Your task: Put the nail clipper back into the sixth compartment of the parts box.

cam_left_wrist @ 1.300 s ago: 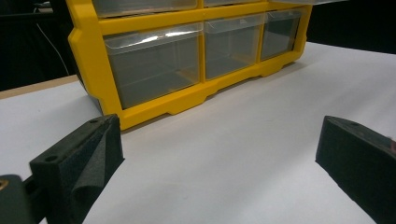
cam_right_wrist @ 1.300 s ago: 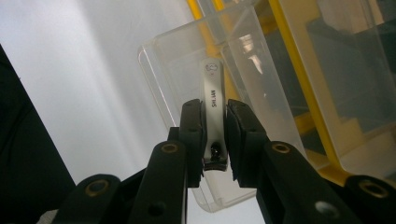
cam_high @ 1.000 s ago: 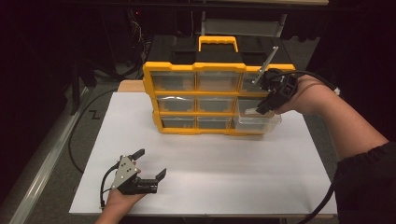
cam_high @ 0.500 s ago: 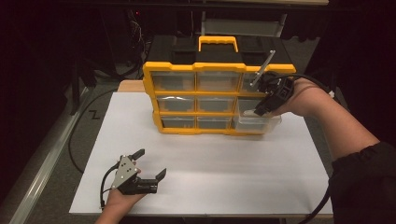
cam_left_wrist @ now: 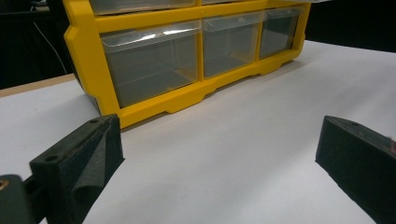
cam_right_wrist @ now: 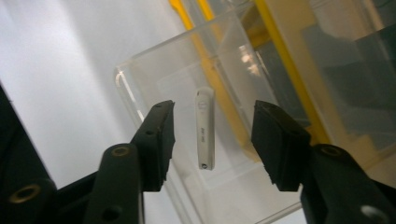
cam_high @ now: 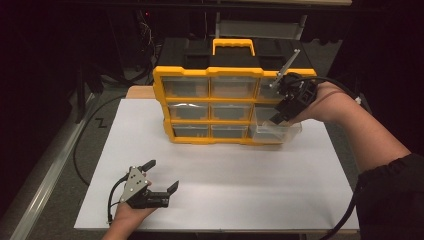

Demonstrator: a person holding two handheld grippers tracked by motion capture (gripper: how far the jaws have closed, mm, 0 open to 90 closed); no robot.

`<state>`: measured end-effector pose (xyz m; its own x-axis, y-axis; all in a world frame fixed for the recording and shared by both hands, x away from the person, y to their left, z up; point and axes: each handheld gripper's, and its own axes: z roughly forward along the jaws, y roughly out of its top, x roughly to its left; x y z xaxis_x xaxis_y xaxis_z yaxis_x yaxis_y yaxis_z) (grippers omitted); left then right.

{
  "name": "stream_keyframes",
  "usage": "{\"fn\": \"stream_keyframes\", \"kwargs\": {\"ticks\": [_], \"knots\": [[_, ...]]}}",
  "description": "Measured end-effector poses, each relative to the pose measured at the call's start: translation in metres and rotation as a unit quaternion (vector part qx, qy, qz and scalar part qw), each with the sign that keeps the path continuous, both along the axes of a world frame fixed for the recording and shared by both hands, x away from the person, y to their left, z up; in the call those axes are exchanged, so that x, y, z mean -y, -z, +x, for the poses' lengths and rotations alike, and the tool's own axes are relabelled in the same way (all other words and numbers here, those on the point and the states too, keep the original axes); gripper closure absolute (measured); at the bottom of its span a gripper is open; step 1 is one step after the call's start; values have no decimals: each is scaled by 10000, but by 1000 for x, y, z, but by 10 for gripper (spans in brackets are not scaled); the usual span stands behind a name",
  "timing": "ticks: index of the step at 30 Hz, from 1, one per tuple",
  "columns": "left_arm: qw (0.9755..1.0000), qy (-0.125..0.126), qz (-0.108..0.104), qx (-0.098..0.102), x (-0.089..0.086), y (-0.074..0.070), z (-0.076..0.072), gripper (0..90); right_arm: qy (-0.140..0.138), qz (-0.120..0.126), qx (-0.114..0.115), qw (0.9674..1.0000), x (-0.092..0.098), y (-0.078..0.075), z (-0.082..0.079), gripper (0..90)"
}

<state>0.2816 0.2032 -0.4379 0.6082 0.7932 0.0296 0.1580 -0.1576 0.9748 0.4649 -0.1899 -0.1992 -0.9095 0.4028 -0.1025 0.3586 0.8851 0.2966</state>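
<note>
**A:** What did the place look like?

**B:** Dark all round, with a white sheet (cam_high: 225, 165) laid over the desk (cam_high: 142, 92). A yellow organiser (cam_high: 232, 107) stood at the far side of the sheet, clear drawers in three rows, black top with a yellow handle.

**A:** And where was your right hand-held gripper (cam_high: 278, 117)?

**B:** Over the bottom right drawer (cam_high: 275, 131), which was pulled out onto the sheet. I held it pointing down into the drawer so the thing would fall inside and not on the desk.

**A:** What thing?

**B:** A small white stick (cam_right_wrist: 205, 135), like a slim plastic tab. It lay in the drawer, straight below the gap between my jaws.

**A:** So you no longer gripped it?

**B:** No. The jaws had just been opening and stood apart, the pads clear of the stick on both sides. Nothing was pressed between them.

**A:** And the left hand-held gripper (cam_high: 162, 177)?

**B:** It rested low on the near left of the sheet, well away from the organiser, jaws wide apart and empty. I kept it there so it wouldn't crowd the right hand.

**A:** What was left to do, you reckon?

**B:** Probably lift clear and push the drawer shut. The drawer stuck out far enough that a careless nudge could have tipped it.
</note>
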Motion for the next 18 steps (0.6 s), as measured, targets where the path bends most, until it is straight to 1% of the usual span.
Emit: {"fn": "stream_keyframes", "kwargs": {"ticks": [2, 3, 9, 14, 15, 18], "knots": [[10000, 2, -2, -2, 0, 0, 0, 15, 51, -23, -18, 10000, 0, -1, -1, 488], [10000, 1, -3, 3, 0, 0, 0, 15, 73, 7, -35, 10000, 1, -1, -1, 481], [10000, 3, -3, -2, 0, 0, 0, 15, 93, 32, -47, 9999, 5, -3, -4, 472], [10000, -1, 1, -10, 0, 0, 0, 15, 124, -7, -68, 9999, 8, -5, -8, 457], [10000, -2, -1, -11, 0, 0, 0, 15, 168, -29, -85, 9998, 9, -6, -9, 454], [10000, -2, -4, -12, 1, 0, 0, 15, 167, -13, -87, 9998, 10, -6, -12, 444]]}}
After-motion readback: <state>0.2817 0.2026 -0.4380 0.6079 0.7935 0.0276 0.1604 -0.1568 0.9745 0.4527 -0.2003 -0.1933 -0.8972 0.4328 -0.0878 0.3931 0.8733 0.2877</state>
